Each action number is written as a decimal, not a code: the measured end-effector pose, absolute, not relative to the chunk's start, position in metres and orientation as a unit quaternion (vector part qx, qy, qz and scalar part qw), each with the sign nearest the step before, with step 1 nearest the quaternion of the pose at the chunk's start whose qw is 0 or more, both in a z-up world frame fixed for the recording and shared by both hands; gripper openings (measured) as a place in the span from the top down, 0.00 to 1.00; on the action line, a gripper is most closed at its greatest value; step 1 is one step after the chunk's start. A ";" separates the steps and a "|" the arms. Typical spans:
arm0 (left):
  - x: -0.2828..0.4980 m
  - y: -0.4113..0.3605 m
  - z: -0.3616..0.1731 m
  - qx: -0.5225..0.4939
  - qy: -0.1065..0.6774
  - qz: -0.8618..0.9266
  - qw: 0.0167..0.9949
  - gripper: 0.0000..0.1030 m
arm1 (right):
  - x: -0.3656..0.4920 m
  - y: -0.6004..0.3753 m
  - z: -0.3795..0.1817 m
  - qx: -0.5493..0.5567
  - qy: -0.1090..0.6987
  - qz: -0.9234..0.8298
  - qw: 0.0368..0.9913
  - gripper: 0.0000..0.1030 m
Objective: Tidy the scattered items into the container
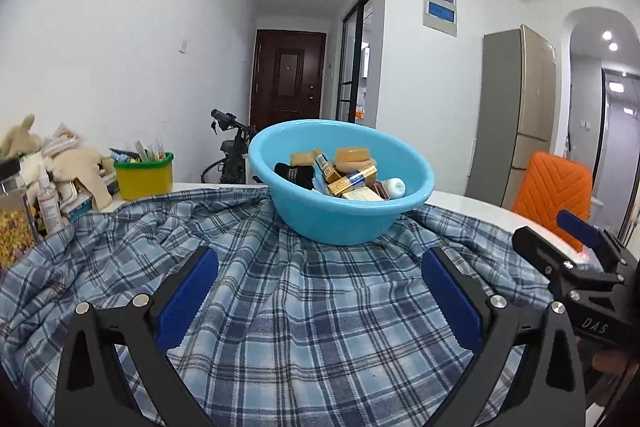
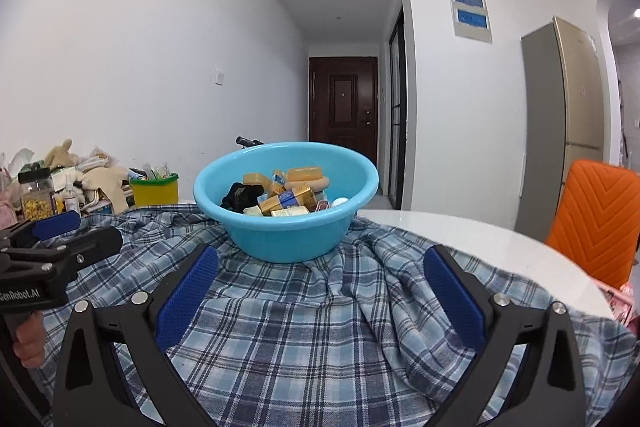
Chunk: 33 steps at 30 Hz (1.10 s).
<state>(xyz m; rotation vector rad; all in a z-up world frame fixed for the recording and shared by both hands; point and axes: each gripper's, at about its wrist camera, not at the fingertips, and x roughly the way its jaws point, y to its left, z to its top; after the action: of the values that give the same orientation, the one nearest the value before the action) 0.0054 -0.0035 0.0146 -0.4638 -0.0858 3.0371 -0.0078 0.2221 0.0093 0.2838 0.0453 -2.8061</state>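
A light blue basin (image 1: 304, 223) stands on a blue plaid cloth (image 1: 304, 323) and holds several items: small boxes, soap bars, a black pouch and a white bottle. It also shows in the right wrist view (image 2: 276, 243). My left gripper (image 1: 318, 291) is open and empty, low over the cloth in front of the basin. My right gripper (image 2: 320, 293) is open and empty, also in front of the basin. Each gripper shows at the edge of the other's view: the right one (image 1: 576, 247) and the left one (image 2: 60, 239).
A yellow-green tub (image 1: 145, 175) of small things, plush toys (image 1: 76, 163), a spray bottle (image 1: 48, 203) and a jar (image 2: 37, 193) sit at the back left. An orange chair (image 2: 596, 219) stands at the right by the white table (image 2: 472, 235). A scooter handlebar (image 1: 230, 121) rises behind.
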 end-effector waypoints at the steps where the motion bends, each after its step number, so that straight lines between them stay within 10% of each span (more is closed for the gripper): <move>1: 0.006 -0.002 0.014 -0.148 -0.023 0.988 0.033 0.00 | -0.010 0.223 0.008 0.101 0.012 -0.982 0.159 0.01; 33: -0.002 0.007 -0.002 -0.146 -0.010 0.989 0.018 0.00 | -0.029 0.218 -0.006 0.152 0.022 -0.981 0.121 0.00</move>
<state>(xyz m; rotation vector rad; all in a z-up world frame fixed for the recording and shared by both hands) -0.0016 0.0074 -0.0023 -0.4526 -0.0323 3.0728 -0.0287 0.2176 -0.0059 0.4438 0.0629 -2.8638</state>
